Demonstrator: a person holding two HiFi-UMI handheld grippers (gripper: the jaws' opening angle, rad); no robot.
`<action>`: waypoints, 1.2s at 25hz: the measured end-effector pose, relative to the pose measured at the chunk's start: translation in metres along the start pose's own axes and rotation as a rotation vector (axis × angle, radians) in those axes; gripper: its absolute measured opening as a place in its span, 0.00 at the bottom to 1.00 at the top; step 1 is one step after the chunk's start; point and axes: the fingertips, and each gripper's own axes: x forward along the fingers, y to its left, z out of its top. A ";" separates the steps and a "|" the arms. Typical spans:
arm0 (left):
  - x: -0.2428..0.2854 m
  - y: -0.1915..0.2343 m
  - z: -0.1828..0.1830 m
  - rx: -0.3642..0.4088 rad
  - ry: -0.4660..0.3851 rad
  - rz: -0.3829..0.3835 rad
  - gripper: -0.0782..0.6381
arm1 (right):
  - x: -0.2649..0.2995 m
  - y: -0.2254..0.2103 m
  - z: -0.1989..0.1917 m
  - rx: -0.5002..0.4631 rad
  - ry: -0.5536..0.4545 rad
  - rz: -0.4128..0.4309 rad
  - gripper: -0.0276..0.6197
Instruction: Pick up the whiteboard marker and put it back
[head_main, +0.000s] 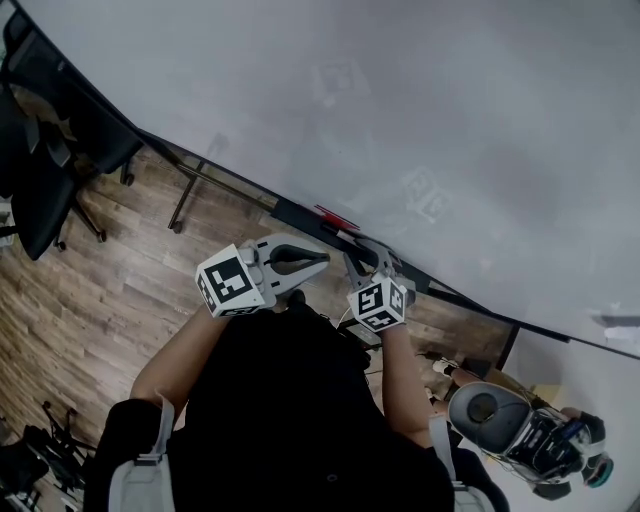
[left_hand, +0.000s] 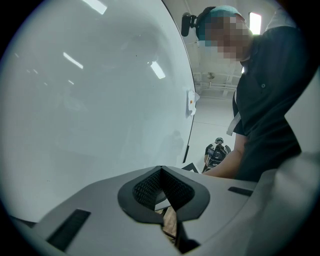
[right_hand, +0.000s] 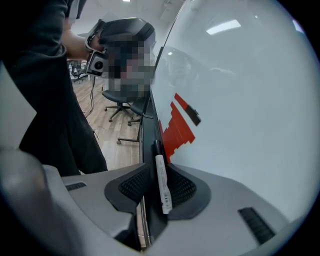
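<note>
- The left gripper (head_main: 320, 258) (left_hand: 161, 171) was pressed together and empty, low in its own view.
- The right gripper (head_main: 372, 257) (right_hand: 152, 172) was slightly spread around one marker (right_hand: 161, 182), low centre of its view. The marker touched one pad, with a gap at the other.
- One whiteboard (head_main: 420, 100) filled the upper right of the head view.
- One dark tray (right_hand: 148, 132) ran along its lower edge, and the marker lay in line over it.
- One red stepped patch (right_hand: 176, 129) sat on the board above the tray.
- Two dark chairs (head_main: 60, 130) stood on the wood floor (head_main: 110, 290) at upper left.
</note>
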 end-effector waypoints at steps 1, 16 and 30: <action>-0.001 -0.001 0.000 -0.002 0.001 0.002 0.13 | 0.001 0.000 -0.001 -0.003 0.008 -0.003 0.20; -0.009 -0.006 -0.006 -0.017 -0.003 -0.001 0.13 | 0.015 0.002 -0.008 -0.035 0.086 -0.035 0.20; -0.001 -0.009 -0.002 -0.027 -0.002 -0.006 0.13 | 0.017 -0.012 -0.015 -0.059 0.154 -0.127 0.17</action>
